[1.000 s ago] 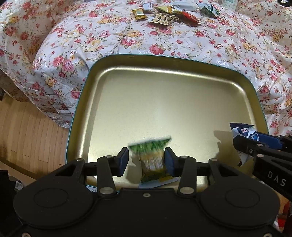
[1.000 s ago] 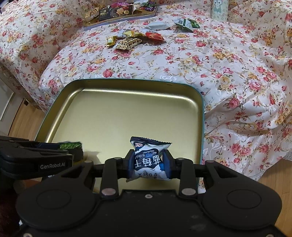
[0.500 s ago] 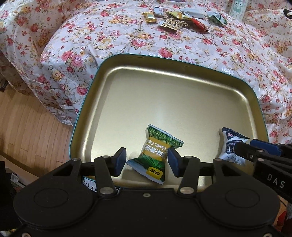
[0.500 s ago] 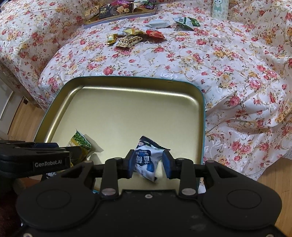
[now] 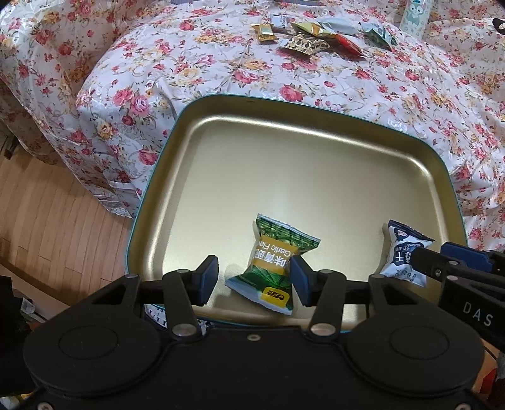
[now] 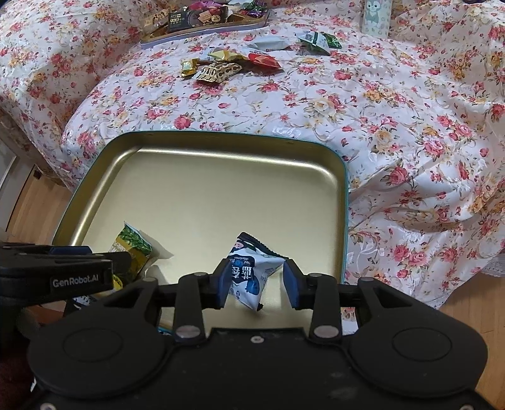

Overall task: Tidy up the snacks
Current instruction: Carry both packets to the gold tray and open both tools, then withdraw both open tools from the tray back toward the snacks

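A gold tray with a teal rim (image 5: pixel 284 164) (image 6: pixel 205 176) lies on the flowered cloth below both grippers. In the left wrist view a green and yellow snack packet (image 5: pixel 274 265) lies flat on the tray floor. My left gripper (image 5: pixel 254 280) stands open just above it, pads clear of the wrapper. In the right wrist view a blue and white packet (image 6: pixel 249 274) hangs tilted between the pads of my right gripper (image 6: pixel 255 284). Those jaws are opening: the packet leans on the left pad and the right pad is apart from it. It also shows in the left wrist view (image 5: pixel 401 255).
Several loose wrapped snacks (image 6: pixel 227 66) lie on the cloth beyond the tray. A second tray full of snacks (image 6: pixel 202 25) and a pale cartoon box (image 6: pixel 377 15) stand farther back. The cloth drops off to wooden floor (image 5: pixel 47 220) at the left.
My left gripper let go of the green packet, which now lies on the tray. The right jaws widened and the blue and white packet tipped over between them.
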Demonstrator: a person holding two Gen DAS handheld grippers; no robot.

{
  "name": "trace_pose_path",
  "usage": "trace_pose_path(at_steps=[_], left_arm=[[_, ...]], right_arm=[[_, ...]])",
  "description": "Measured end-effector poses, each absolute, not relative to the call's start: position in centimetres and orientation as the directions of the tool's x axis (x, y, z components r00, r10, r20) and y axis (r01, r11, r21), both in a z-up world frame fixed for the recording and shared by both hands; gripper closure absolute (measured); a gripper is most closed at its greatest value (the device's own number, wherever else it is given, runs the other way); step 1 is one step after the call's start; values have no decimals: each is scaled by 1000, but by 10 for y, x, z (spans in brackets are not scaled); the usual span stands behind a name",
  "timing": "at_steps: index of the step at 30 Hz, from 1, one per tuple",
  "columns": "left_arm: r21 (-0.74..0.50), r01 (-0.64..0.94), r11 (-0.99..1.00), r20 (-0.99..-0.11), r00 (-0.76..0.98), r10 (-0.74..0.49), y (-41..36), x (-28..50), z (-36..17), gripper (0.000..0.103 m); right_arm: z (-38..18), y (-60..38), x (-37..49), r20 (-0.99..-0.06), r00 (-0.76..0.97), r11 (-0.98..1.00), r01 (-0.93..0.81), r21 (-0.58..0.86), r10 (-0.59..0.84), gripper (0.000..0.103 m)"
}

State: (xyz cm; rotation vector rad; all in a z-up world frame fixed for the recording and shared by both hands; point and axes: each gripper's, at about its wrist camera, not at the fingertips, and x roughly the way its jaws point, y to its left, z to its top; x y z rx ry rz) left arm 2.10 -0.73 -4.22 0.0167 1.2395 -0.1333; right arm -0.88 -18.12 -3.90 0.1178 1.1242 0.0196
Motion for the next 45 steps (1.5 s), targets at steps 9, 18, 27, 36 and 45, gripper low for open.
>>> trace_pose_path(at_steps=[9,18,27,36,45], left_arm=[[-32,116,993,-940,333,-69,-8,21,-42,46],[-9,113,994,-934,354,-48,-7,22,-40,45],[19,106,994,-923,385,-23,-4,27,-37,42],[47,109,993,-914,405,-1,-2,39,-33,42],[19,109,994,-937,349,-21,1,53,-37,42]], right_arm=[[-34,-180,-10,-890,454,997,36,62,39,48],[-36,-179,-9,-897,440,998,38,53,31,44],[-38,-180,-7,-904,426,998,31,59,40,43],[-39,-184,2,-908,416,997,40,65,43,42],[-41,-183,10,-918,392,995,37,88,66,41]])
